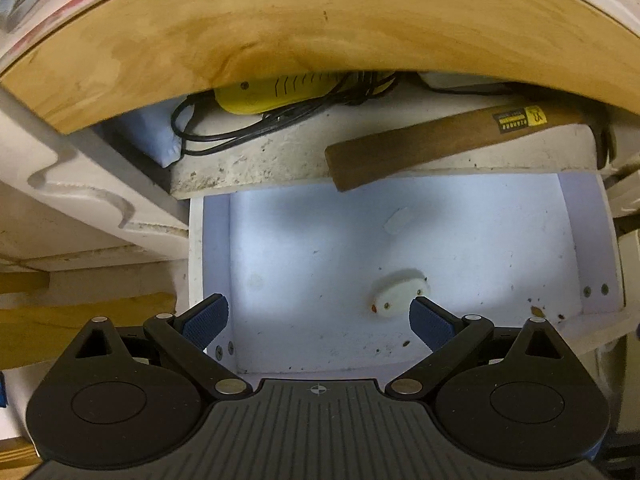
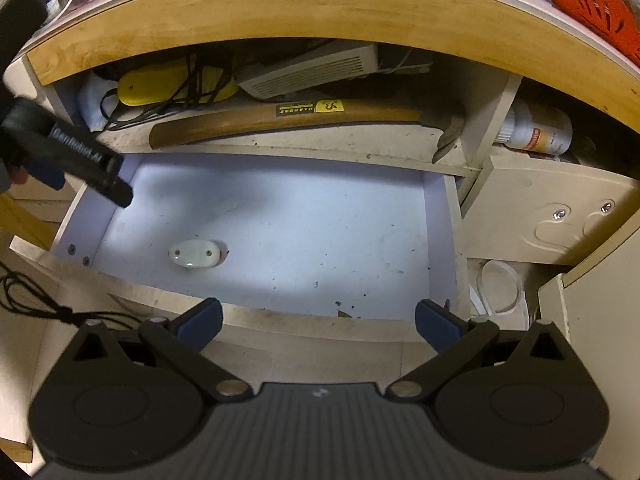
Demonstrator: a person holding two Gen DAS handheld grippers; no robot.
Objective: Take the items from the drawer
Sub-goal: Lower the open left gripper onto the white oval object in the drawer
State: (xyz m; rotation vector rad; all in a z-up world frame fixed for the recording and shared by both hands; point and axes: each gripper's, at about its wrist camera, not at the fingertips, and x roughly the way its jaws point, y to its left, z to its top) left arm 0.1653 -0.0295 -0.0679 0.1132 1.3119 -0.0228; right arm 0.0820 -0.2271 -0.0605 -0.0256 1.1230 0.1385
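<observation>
One item: a white oval piece is lying alone on the open drawer floor.
Jaws: both are gaping wide, holding nothing.
Approach: left gripper is hovering nearest; lowering squarely astride it looks best.

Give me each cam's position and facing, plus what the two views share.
Left wrist: on the left gripper, right over the open drawer, looking down and forward into it; own open fingers show.
Right wrist: on the right gripper, further back outside the drawer front, facing in; own open fingers show, and the left gripper enters at upper left.
Shared: the white oval item on the drawer floor, the hammer and yellow device on the shelf above.
</observation>
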